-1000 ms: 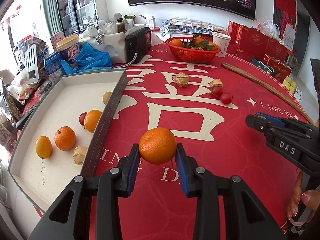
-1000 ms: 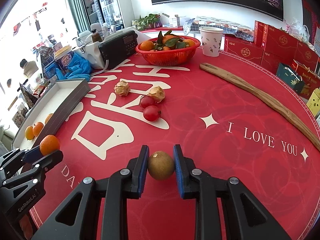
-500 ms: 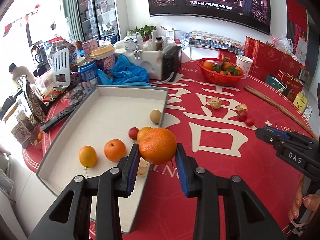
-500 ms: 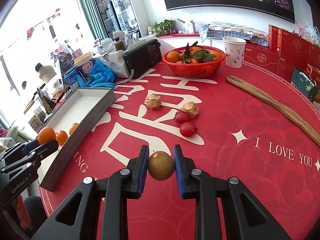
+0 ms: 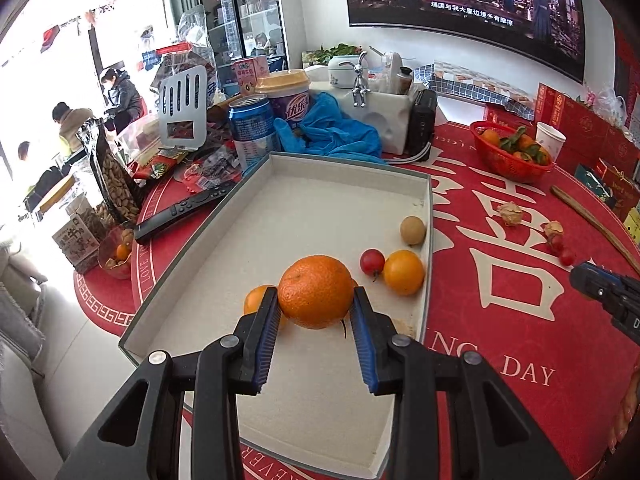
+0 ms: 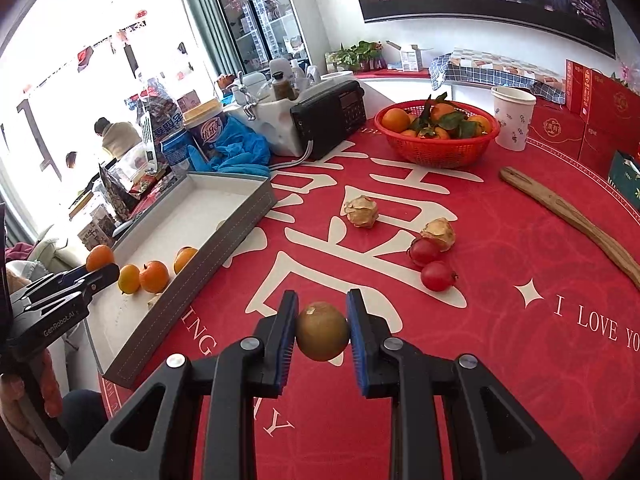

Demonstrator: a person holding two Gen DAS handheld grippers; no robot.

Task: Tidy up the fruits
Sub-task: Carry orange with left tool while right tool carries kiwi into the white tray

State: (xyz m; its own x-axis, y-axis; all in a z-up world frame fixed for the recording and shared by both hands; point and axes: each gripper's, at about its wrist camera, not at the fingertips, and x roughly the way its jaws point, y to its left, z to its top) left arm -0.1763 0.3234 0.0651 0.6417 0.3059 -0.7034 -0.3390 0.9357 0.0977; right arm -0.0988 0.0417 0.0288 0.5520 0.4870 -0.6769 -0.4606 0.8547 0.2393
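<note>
While clamped in the left gripper (image 5: 316,312) at lower centre, orange (image 5: 316,297) over tray (image 5: 280,158), could bump orange fruit (image 5: 404,272) beyond on release; brown fruit (image 6: 322,331) pinched by right gripper (image 6: 322,326), tray upper left.

1. A tray (image 5: 224,216) sits on the desk's (image 6: 500,360) left part, fruits inside.
2. A basket (image 6: 436,148) stands at the far side, a cup (image 6: 514,120) on its right.
3. Two tomatoes (image 6: 438,276) lie between tray and stick (image 6: 572,212).
</note>
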